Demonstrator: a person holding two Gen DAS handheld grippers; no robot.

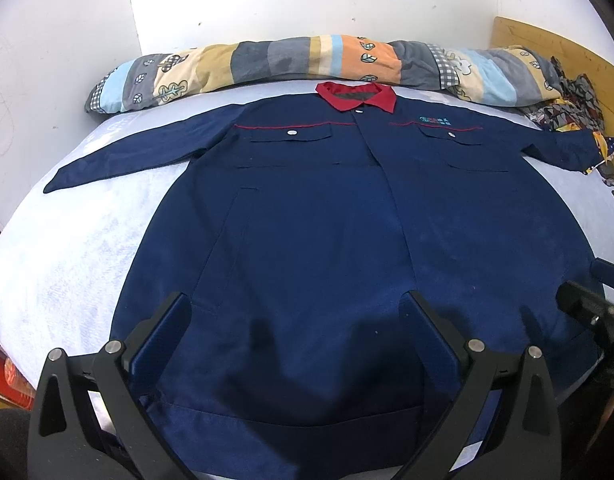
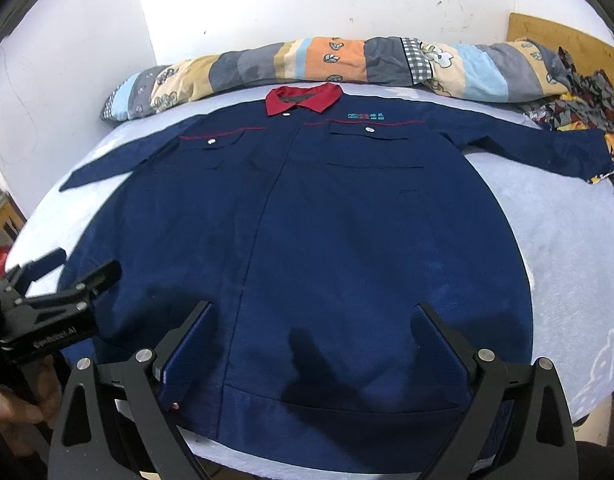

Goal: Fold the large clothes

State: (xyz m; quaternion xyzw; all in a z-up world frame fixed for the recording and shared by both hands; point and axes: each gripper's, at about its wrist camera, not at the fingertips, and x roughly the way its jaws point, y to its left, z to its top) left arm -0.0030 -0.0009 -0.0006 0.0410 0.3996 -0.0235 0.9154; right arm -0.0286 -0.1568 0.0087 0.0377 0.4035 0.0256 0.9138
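A large navy work jacket [image 1: 315, 220] with a red collar [image 1: 357, 95] lies flat, front up, on a bed, sleeves spread to both sides. It also shows in the right wrist view [image 2: 307, 220]. My left gripper [image 1: 295, 304] is open above the jacket's lower left part near the hem. My right gripper [image 2: 313, 312] is open above the lower right part near the hem. Neither holds cloth. The left gripper also shows at the left edge of the right wrist view [image 2: 73, 276], and the right gripper at the right edge of the left wrist view [image 1: 587, 292].
The bed has a pale sheet [image 1: 67, 248]. A rolled patterned quilt [image 1: 307, 60] lies along the far edge by the white wall. A heap of patterned cloth [image 1: 567, 100] and a wooden headboard [image 1: 547, 40] are at the far right.
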